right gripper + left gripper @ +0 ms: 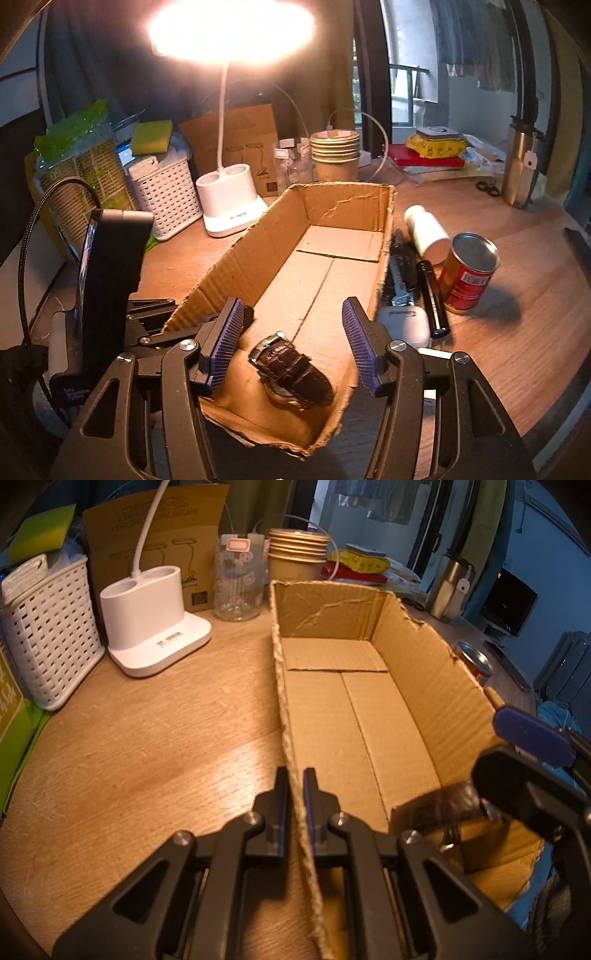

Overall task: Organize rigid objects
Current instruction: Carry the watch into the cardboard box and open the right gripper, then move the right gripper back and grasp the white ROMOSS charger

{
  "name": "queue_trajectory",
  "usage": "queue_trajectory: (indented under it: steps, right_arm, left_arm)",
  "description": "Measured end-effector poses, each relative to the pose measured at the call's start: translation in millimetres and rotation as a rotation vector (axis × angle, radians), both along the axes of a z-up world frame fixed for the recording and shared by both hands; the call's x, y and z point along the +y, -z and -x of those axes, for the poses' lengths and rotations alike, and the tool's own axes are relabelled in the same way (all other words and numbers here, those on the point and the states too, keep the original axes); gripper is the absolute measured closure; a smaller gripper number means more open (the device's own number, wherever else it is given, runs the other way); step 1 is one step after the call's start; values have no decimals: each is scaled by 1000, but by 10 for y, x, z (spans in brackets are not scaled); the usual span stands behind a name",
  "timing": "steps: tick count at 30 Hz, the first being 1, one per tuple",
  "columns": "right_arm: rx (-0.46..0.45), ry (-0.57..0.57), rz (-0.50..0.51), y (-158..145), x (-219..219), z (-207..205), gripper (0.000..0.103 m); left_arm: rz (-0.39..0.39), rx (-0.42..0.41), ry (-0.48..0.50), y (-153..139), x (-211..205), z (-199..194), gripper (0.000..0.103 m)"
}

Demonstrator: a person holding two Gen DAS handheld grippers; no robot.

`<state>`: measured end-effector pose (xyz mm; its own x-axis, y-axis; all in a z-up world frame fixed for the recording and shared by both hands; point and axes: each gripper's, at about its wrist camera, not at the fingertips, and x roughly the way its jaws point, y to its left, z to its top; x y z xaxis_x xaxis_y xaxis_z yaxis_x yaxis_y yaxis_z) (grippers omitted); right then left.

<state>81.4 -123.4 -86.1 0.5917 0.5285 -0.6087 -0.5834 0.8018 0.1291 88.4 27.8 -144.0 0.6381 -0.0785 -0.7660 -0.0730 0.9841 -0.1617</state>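
While the near left wall of the open brown cardboard box (354, 709) is pinched between the closed fingers of the left gripper (296, 805), the box is judged to be steadied. Low in the right wrist view, the dark brown leather-strapped wristwatch (291, 373) lies on the box floor, framed by the right gripper (293, 347), spread wide and empty. At right, the red tin can (469, 273) is left outside.

Rough corrugated cardboard box (325, 254), glossy leather watch (291, 373), wood-grain table (147, 738)
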Motion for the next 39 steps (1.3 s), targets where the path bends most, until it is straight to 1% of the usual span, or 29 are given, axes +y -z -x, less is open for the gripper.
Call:
queue_trajectory:
  steps: [5, 10, 15, 19, 23, 27, 30, 39]
  right_arm:
    - [-5, 26, -19, -29, -120, -10, 44]
    - [-37, 68, -41, -125, -307, 1, 44]
    - [-59, 135, -50, -192, -545, -49, 44]
    - [-61, 203, -50, -177, -762, -118, 44]
    - [-59, 267, -29, -122, -956, -180, 44]
    - [-47, 306, -24, -52, -1068, -234, 44]
    - [-18, 326, -9, 41, -1102, -309, 44]
    - [68, 315, 50, 409, -964, -400, 44]
  left_arm:
    - [1, 0, 0, 2, 2, -1, 96]
    - [1, 0, 0, 3, -3, 1, 96]
    - [1, 0, 0, 4, 0, 0, 96]
    - [2, 0, 0, 4, 3, 0, 96]
    - [2, 0, 0, 4, 3, 0, 96]
    - [2, 0, 0, 4, 1, 0, 96]
    - [2, 0, 0, 4, 2, 0, 96]
    - [2, 0, 0, 5, 2, -1, 96]
